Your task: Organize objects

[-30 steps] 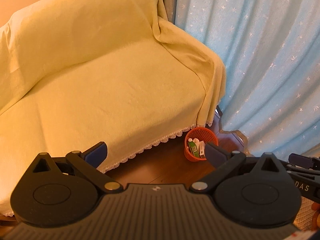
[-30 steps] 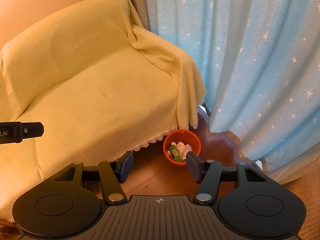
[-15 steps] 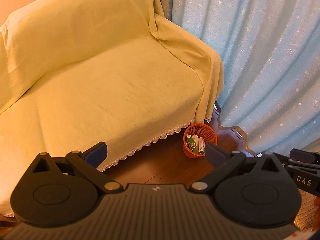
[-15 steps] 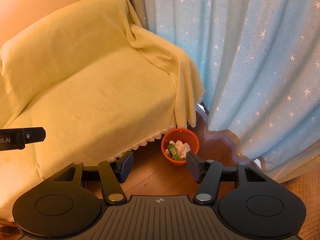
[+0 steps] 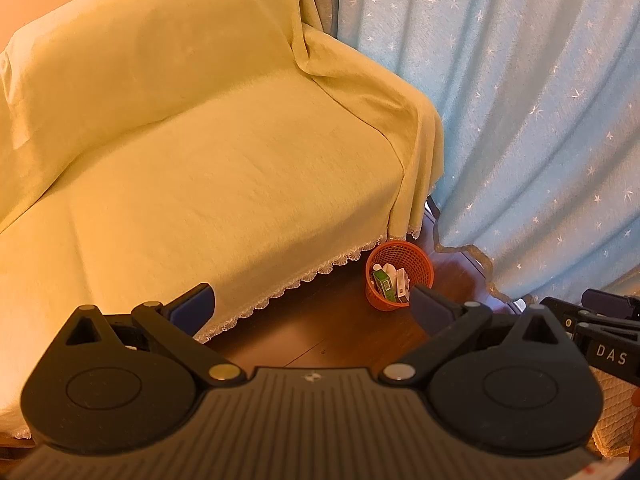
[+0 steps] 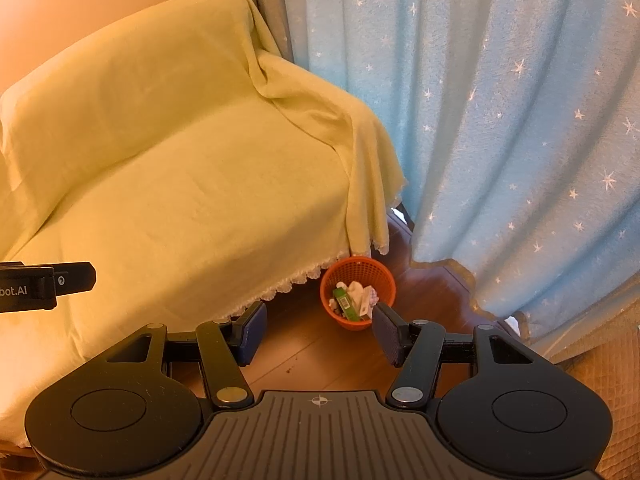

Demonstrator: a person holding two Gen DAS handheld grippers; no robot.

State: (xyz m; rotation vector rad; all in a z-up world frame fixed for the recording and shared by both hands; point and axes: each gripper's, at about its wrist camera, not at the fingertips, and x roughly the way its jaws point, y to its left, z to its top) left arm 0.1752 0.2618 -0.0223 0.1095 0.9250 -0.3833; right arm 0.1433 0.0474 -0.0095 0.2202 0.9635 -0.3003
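A small orange mesh basket point(image 5: 416, 258) stands on the wooden floor beside the sofa's corner, also seen as the basket point(image 6: 362, 270) in the right wrist view. It holds a green box point(image 6: 346, 303), white crumpled items and a white bottle point(image 5: 389, 270). My left gripper point(image 5: 310, 308) is open and empty, high above the floor. My right gripper point(image 6: 318, 334) is also open and empty, hovering well above the basket. The right gripper's side point(image 5: 600, 336) shows at the left view's right edge.
A sofa under a yellow cover point(image 5: 200, 160) fills the left and centre. Light blue star-patterned curtains point(image 6: 500, 120) hang to the floor on the right. Dark wooden floor point(image 6: 320, 356) lies between sofa and curtain. A woven mat point(image 6: 608, 384) shows at far right.
Both cameras have shifted slightly back and up; the basket has drifted a little up in each view. Both grippers stay open and empty.
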